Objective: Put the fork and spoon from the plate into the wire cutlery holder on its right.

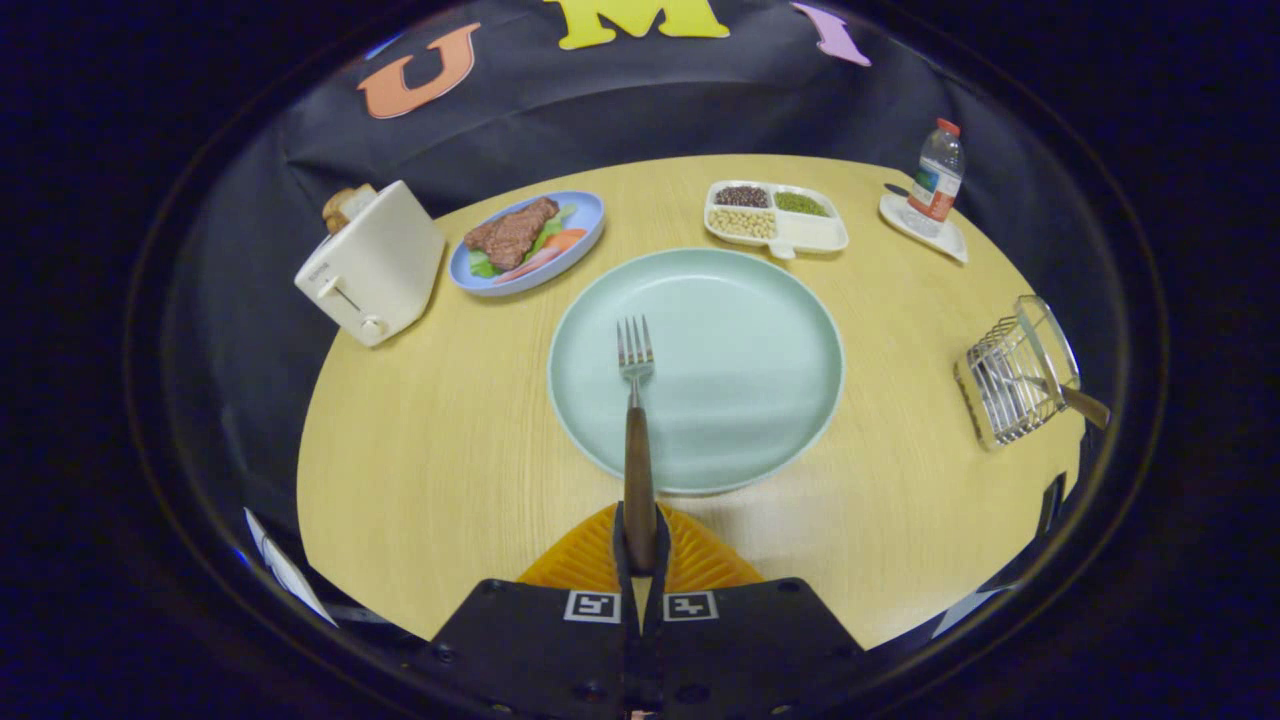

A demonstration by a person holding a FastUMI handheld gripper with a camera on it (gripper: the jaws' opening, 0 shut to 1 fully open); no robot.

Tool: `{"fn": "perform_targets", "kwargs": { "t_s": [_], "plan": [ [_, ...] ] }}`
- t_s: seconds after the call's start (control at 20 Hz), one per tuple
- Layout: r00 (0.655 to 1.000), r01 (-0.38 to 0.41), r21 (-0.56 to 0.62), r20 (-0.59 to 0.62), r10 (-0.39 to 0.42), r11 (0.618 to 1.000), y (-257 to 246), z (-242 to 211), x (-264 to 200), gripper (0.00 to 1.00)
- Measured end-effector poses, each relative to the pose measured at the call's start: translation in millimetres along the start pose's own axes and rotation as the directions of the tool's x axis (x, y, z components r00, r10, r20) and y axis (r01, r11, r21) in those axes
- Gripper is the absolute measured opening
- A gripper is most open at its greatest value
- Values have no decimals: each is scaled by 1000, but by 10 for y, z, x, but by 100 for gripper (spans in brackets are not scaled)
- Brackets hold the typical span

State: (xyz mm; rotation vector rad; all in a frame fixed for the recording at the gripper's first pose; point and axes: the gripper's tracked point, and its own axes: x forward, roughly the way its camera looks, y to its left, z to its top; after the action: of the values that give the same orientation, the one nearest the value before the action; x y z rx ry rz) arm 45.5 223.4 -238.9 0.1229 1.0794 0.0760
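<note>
Here, the gripper [640,560] is closed tight on the brown handle of the fork [636,400], whose tines reach over the pale green plate [760,330]; the handle's end is hidden between the fingers. To the plate's right, the wire cutlery holder [1010,375] lies tipped, with a utensil handle [1085,403] sticking out, its head hard to make out. Beyond, a divided tray [790,235] holds beans and grains, a blue dish [590,215] holds meat and vegetables.

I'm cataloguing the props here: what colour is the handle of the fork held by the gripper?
Dark brown, seen in the gripper view: the fork has a brown handle and silver tines, clamped in the gripper.
</note>
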Motion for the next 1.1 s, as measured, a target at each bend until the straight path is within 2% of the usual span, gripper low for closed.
{"fn": "perform_targets", "kwargs": {
  "t_s": [0.45,1.1],
  "plan": [
    [995,-16,14,94,14,1000,-352,177,-480,1],
    [976,-22,56,218,9,998,-1369,366,-1311,1]
  ]
}}
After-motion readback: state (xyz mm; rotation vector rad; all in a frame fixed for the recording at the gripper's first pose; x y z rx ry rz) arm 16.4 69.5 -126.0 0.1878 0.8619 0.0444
